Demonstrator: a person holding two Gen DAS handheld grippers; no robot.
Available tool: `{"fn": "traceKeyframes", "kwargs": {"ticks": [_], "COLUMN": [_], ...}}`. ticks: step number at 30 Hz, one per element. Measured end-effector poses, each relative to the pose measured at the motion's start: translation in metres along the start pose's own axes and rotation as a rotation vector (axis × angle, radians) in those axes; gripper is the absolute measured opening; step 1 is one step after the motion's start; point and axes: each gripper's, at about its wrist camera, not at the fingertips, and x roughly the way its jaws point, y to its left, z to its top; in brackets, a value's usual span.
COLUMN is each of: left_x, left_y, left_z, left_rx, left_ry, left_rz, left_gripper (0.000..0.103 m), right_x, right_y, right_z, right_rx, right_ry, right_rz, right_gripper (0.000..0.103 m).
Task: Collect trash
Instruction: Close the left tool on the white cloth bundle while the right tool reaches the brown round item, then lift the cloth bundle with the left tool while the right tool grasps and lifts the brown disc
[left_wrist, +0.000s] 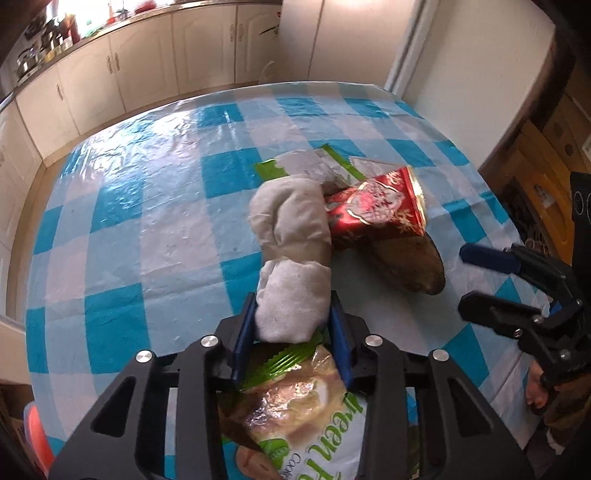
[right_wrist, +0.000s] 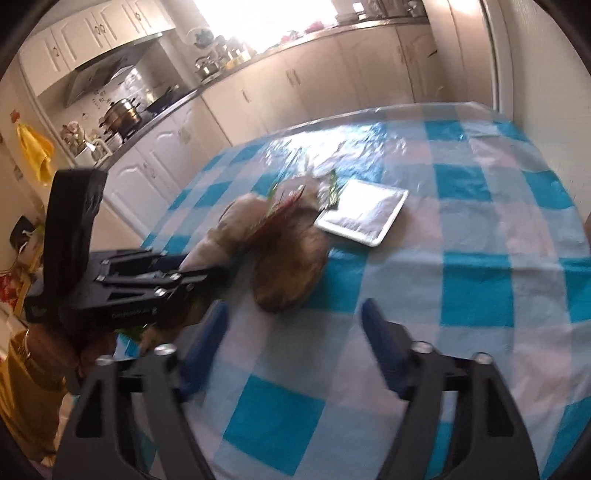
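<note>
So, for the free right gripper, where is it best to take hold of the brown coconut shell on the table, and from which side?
Probably the near rim of the brown coconut shell, taken from the right gripper's own side. The shell lies low with its near end bare; its far end sits under the red wrapper and white cloth.

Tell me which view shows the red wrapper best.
The left wrist view: the red wrapper lies sharp and fully visible, its gold-edged pattern clear, beside the white cloth. The right wrist view shows only a blurred red sliver behind the brown object.
</note>
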Motion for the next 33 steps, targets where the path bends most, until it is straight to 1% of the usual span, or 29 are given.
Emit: {"fn": "traceKeyframes", "kwargs": {"ticks": [3,9,10,11,12,13,16,19,24,28,33], "left_x": [-0.004,-0.016,-0.017,-0.019,-0.021,-0.022,-0.03,-0.039,-0.057,-0.067,-0.085], "left_y": [0.004,0.015,0.016,0.017,0.019,0.019,0.022,0.027,0.035,0.041,0.048], "left_z": [0.001,0.003,0.003,0.002,0.001,0.0,-0.003,-0.008,-0.023,-0.037,-0.055], "left_rx": [-0.024,-0.082,-0.088,-0.093,-0.097,-0.102,-0.121,-0.143,-0.175,-0.201,-0.241], "left_ry": [-0.014,-0.047,-0.051,-0.052,-0.056,-0.061,-0.082,-0.104,-0.144,-0.163,-0.201], "left_rz": [0.015,0.016,0.016,0.017,0.021,0.023,0.028,0.04,0.072,0.083,0.078], "left_gripper": [0.037,0.036,0.036,0.036,0.036,0.036,0.036,0.036,0.036,0.036,0.036], "right_x": [0.007,0.036,0.04,0.044,0.047,0.05,0.051,0.048,0.034,0.017,-0.003], "right_y": [0.008,0.02,0.022,0.022,0.023,0.023,0.026,0.027,0.022,0.015,0.013], "right_z": [0.008,0.021,0.022,0.023,0.023,0.023,0.02,0.015,0.003,-0.013,-0.028], "right_rx": [-0.042,-0.087,-0.092,-0.093,-0.092,-0.088,-0.106,-0.102,-0.069,-0.029,0.0], "right_ry": [-0.016,0.015,0.021,0.031,0.037,0.044,0.038,0.035,0.031,0.028,0.016], "right_rz": [-0.024,-0.071,-0.092,-0.096,-0.108,-0.098,-0.116,-0.127,-0.121,-0.118,-0.12], "right_gripper": [0.077,0.077,0.071,0.06,0.058,0.057,0.055,0.054,0.053,0.053,0.053]}}
